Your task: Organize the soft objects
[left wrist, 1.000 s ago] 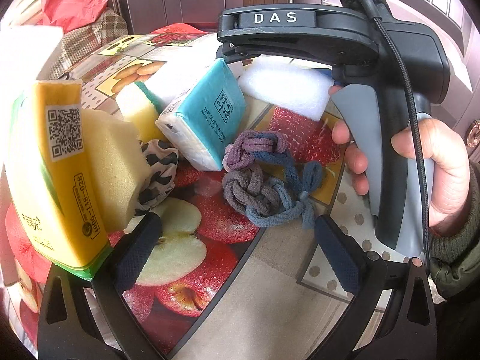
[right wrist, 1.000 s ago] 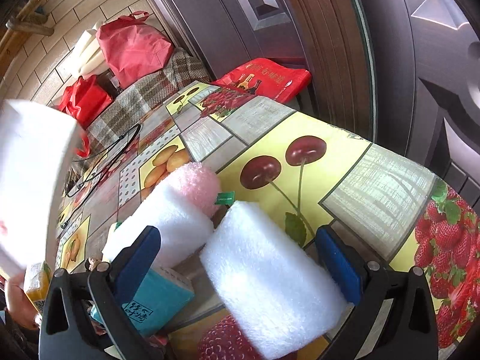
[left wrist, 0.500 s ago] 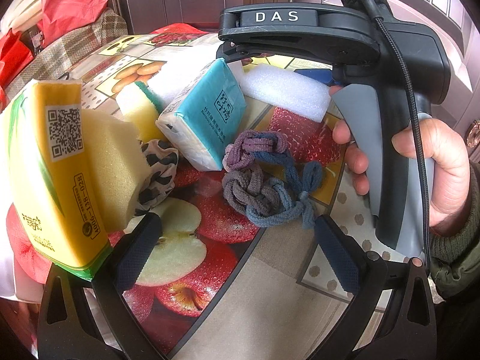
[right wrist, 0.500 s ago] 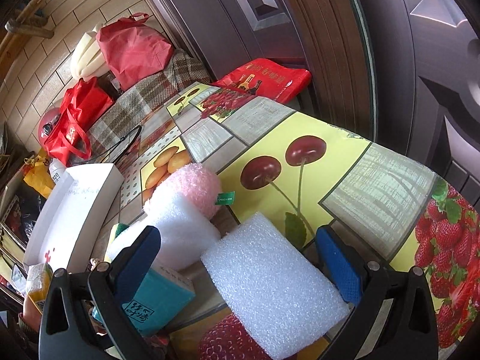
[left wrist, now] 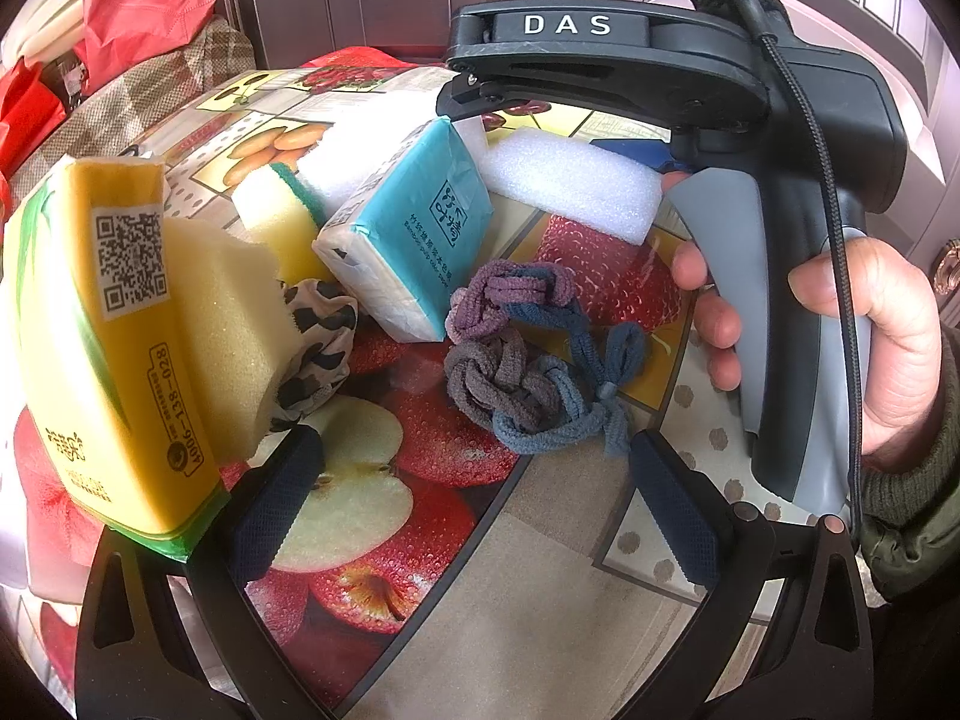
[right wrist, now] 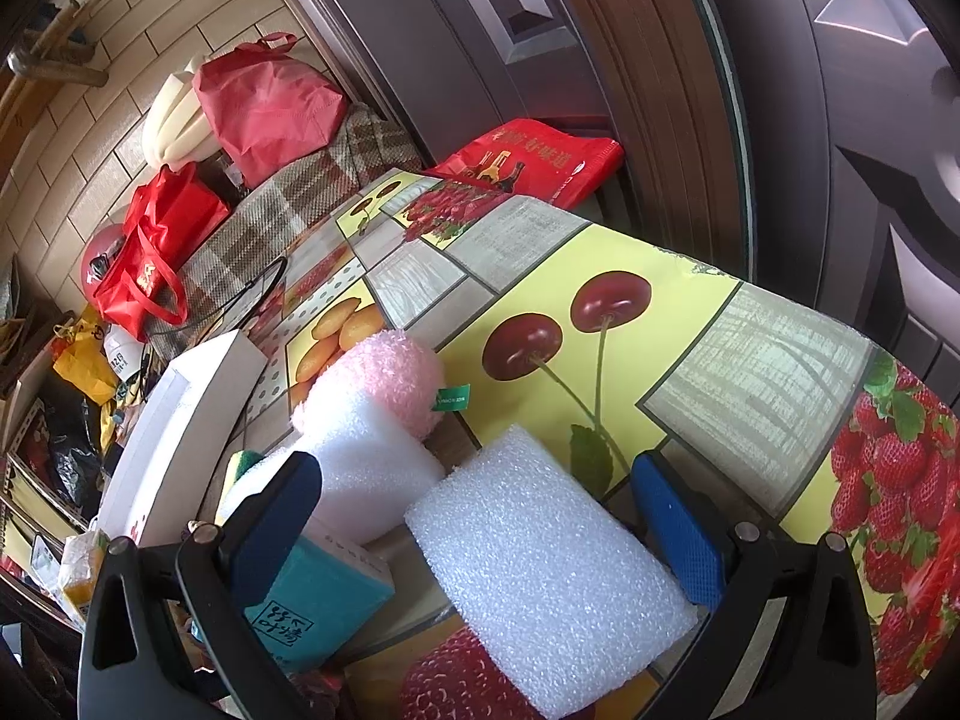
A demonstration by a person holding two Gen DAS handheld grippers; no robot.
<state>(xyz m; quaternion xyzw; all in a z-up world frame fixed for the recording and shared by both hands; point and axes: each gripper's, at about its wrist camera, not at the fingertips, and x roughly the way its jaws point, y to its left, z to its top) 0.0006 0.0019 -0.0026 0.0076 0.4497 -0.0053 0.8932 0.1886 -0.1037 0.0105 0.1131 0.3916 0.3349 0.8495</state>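
Right claw [right wrist: 474,525] spread wide, empty, straddling white rectangular foam block [right wrist: 546,564] on surface; block's long axis ran along fingers. Left claw [left wrist: 474,510] likewise spread, farther, knotted hair ties [left wrist: 522,360] ahead.

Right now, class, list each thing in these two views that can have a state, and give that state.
Left gripper: jaws open, empty.
Right gripper: jaws open around the white foam block, not closed on it.
Teal tissue pack: sealed, tilted, leaning on the pile.
Hair ties: knotted together, lying on the table.
Yellow tissue pack: standing on end.
White box: lying at the table edge.
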